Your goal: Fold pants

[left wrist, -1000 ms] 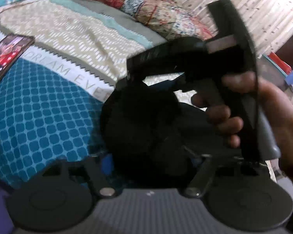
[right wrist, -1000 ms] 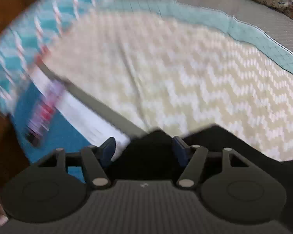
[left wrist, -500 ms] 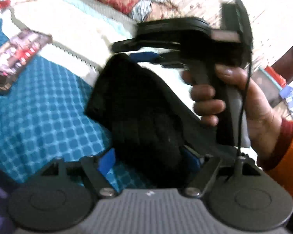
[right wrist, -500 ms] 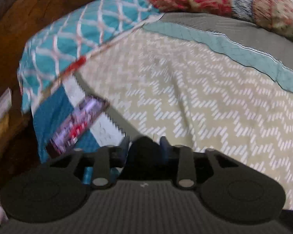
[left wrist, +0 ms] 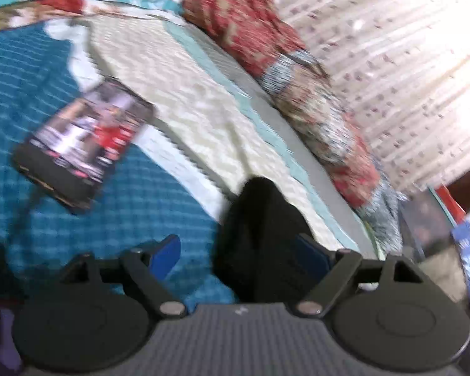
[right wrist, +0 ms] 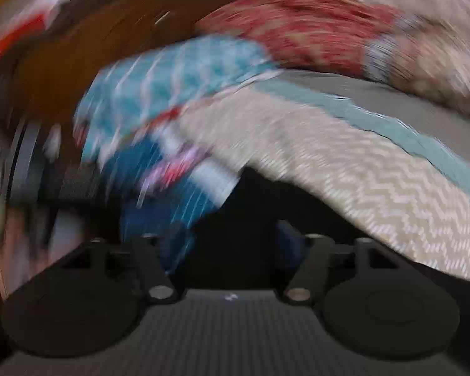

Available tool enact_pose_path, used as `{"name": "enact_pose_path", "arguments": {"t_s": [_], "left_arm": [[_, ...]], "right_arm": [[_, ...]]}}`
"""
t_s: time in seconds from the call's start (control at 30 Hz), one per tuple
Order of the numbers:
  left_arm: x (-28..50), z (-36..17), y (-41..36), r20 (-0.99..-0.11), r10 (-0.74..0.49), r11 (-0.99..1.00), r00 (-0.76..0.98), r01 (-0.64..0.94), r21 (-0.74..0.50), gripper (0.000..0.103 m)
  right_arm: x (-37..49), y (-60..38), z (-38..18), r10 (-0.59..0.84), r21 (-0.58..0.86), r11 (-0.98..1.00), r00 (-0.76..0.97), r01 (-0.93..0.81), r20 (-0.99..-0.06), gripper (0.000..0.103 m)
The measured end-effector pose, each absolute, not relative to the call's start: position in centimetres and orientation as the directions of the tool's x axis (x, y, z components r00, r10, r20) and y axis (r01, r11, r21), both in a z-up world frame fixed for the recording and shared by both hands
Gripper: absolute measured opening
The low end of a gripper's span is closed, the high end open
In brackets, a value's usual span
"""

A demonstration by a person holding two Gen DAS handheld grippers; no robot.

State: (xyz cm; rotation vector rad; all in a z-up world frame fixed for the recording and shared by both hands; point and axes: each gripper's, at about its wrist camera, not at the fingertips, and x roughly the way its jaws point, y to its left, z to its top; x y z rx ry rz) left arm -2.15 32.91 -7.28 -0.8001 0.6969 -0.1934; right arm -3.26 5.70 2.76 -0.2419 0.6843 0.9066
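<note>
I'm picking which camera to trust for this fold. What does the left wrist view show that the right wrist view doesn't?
Only the left wrist view: a sharp look at the phone lying on the teal patterned sheet, the pale curtain, and the left gripper, jaws opening, black pants against one pad only.

Only the right wrist view: the brown wooden headboard and the right gripper, jaws opening, dark cloth between them, heavily blurred.

Both: pants, chevron bedspread, red patterned pillow.

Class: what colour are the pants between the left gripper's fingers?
Plain black pants, clearest in the left wrist view.
</note>
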Motion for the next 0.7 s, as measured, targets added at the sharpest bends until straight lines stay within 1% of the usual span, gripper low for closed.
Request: {"name": "enact_pose_path", "arguments": {"t_s": [0.03, 0.1, 0.13, 0.17, 0.2, 0.23, 0.3, 0.33, 0.37, 0.43, 0.5, 0.53, 0.57, 0.63, 0.67, 0.7], "left_arm": [[-2.3, -7.2, 33.1, -0.511, -0.399, 0.699, 0.761, -0.108, -0.707, 0.082], [-2.3, -7.2, 33.4, -0.523, -0.389, 0.704, 0.758, -0.123, -0.7, 0.082], [-2.4, -7.2, 33.3, -0.521, -0.393, 0.7, 0.758, -0.121, -0.704, 0.082], [-2.6, -7.1, 33.3, -0.519, -0.399, 0.697, 0.756, -0.117, -0.707, 0.082], [-2.5, -7.0, 33.2, -0.518, -0.405, 0.695, 0.753, -0.114, -0.71, 0.082], [-2.5, -7.1, 33.0, -0.519, -0.41, 0.695, 0.75, -0.111, -0.71, 0.082], [-2.0, -7.2, 32.7, -0.516, -0.422, 0.692, 0.745, -0.102, -0.714, 0.085], [-1.6, -7.3, 32.5, -0.511, -0.434, 0.686, 0.742, -0.095, -0.721, 0.086], [-1.6, -7.4, 32.3, -0.506, -0.451, 0.678, 0.735, -0.086, -0.73, 0.09], [-0.5, -7.9, 31.5, -0.494, -0.491, 0.658, 0.717, -0.067, -0.75, 0.094], [0.9, -8.7, 30.5, -0.499, -0.522, 0.648, 0.692, -0.059, -0.76, 0.093], [1.5, -9.1, 30.0, -0.505, -0.531, 0.646, 0.68, -0.06, -0.761, 0.084], [2.0, -9.5, 29.5, -0.504, -0.545, 0.644, 0.67, -0.05, -0.763, 0.058], [2.9, -10.3, 28.6, -0.521, -0.569, 0.651, 0.636, -0.038, -0.758, 0.026], [3.2, -10.8, 28.5, -0.513, -0.598, 0.627, 0.616, -0.039, -0.778, 0.022], [2.9, -10.8, 28.5, -0.501, -0.605, 0.612, 0.619, -0.04, -0.79, 0.021]], "right_arm": [[-4.0, 6.6, 2.1, 0.634, 0.043, 0.581, 0.419, -0.812, -0.65, 0.075], [-4.4, 8.8, 0.4, 0.597, -0.024, 0.559, 0.423, -0.828, -0.681, 0.07], [-4.0, 9.7, -0.2, 0.566, -0.069, 0.561, 0.443, -0.825, -0.695, 0.042], [-3.2, 10.1, -0.4, 0.543, -0.086, 0.576, 0.459, -0.813, -0.703, 0.018], [-1.6, 9.4, 0.3, 0.564, 0.0, 0.627, 0.454, -0.779, -0.69, 0.018], [0.1, 8.0, 1.2, 0.613, 0.14, 0.672, 0.44, -0.727, -0.656, 0.017], [3.3, 4.2, 2.8, 0.699, 0.399, 0.703, 0.468, -0.589, -0.541, 0.017], [4.6, 2.6, 3.2, 0.709, 0.473, 0.705, 0.499, -0.529, -0.498, 0.017], [5.6, 1.4, 3.5, 0.706, 0.525, 0.706, 0.525, -0.476, -0.474, 0.017], [7.2, 0.2, 3.4, 0.694, 0.58, 0.708, 0.548, -0.403, -0.467, 0.017], [7.8, 0.2, 2.9, 0.693, 0.606, 0.704, 0.546, -0.37, -0.471, 0.017], [7.8, 0.6, 2.6, 0.695, 0.613, 0.701, 0.54, -0.364, -0.475, 0.017], [7.7, 1.1, 2.3, 0.697, 0.618, 0.699, 0.534, -0.36, -0.478, 0.017], [7.3, 2.0, 2.0, 0.703, 0.621, 0.695, 0.521, -0.362, -0.484, 0.017], [7.3, 2.4, 1.9, 0.707, 0.623, 0.693, 0.513, -0.364, -0.487, 0.017], [7.2, 2.7, 1.9, 0.712, 0.625, 0.689, 0.506, -0.368, -0.487, 0.017]]}}
